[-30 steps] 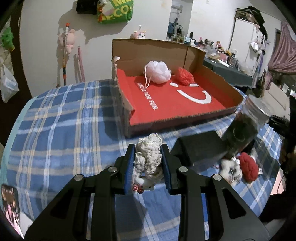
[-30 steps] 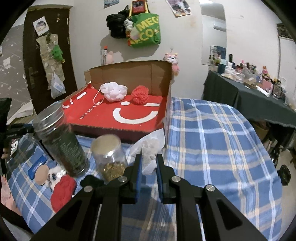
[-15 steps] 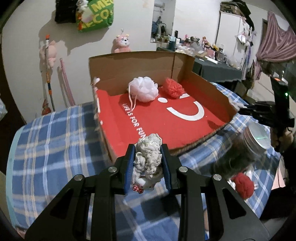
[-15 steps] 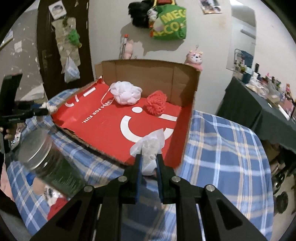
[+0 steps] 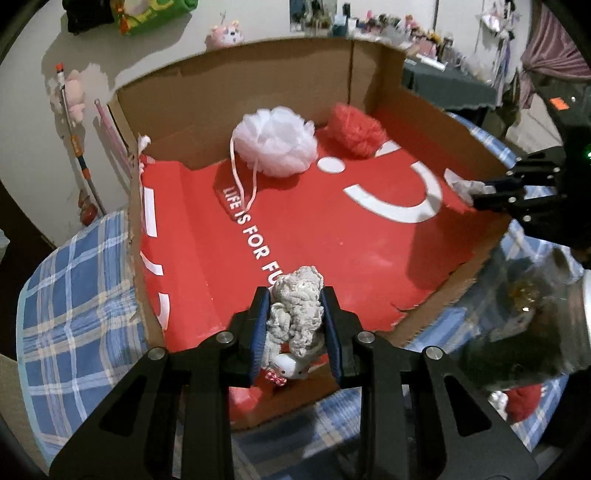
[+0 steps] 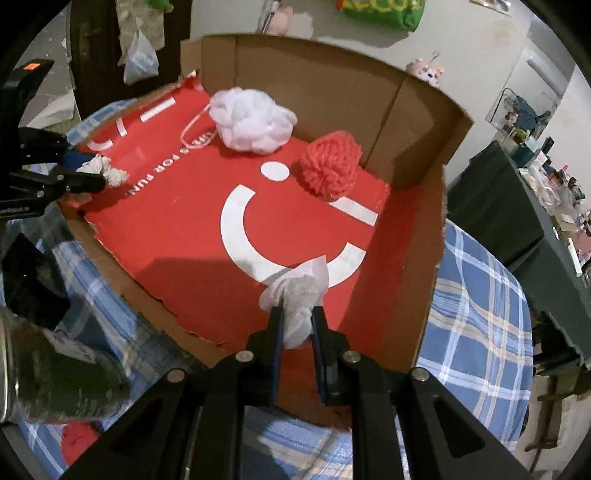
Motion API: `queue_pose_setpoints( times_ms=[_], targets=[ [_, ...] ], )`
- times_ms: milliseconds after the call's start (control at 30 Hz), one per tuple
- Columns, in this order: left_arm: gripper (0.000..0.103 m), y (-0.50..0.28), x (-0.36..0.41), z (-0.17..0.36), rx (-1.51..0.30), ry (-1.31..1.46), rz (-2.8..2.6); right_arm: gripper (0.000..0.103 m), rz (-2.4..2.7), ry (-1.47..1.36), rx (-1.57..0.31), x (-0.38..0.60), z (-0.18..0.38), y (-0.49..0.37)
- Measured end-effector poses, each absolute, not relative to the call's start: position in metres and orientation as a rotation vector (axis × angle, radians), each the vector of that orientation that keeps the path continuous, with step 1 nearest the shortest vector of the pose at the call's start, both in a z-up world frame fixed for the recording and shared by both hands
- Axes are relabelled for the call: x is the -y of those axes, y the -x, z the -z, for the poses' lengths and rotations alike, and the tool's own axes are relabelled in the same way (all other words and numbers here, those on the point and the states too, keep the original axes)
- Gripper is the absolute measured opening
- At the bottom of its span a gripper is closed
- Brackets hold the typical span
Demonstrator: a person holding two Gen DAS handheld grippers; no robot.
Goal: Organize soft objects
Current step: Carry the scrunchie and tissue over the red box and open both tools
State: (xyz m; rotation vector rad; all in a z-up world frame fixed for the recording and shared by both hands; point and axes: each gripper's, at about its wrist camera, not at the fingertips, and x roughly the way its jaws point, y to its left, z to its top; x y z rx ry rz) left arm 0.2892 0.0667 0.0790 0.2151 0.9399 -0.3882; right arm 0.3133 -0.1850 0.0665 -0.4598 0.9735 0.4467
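Jaws of the left gripper [image 5: 294, 321] pinch a knitted cream toy [image 5: 297, 314] over the red-lined box [image 5: 258, 85], the right gripper [image 6: 297, 325] clamps a white mesh pouch [image 6: 301, 291]; both look light, squashy, best held mid-body.

A blue plaid cloth [image 5: 74, 295] covers the counter. A glass jar [image 6: 48, 384] with dark contents stands near its edge. A green bag [image 5: 155, 14] and pink plush toy [image 5: 227, 33] hang on the white wall; a dark cluttered side table [image 6: 509, 206] stands beyond.
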Motion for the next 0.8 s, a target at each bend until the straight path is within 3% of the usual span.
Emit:
queue_pose_setpoints(
  times_ms=[533,800],
  targets=[
    [0.027,-0.312,-0.066,-0.056,-1.028,-0.234,0.358,0.016,-0.417,0.54,-1.085,0.17,-0.05,-0.332],
    [0.03,-0.31,-0.061,-0.053,-1.026,-0.269,0.37,0.024,-0.431,0.545,-1.097,0.167,-0.048,-0.333]
  ],
)
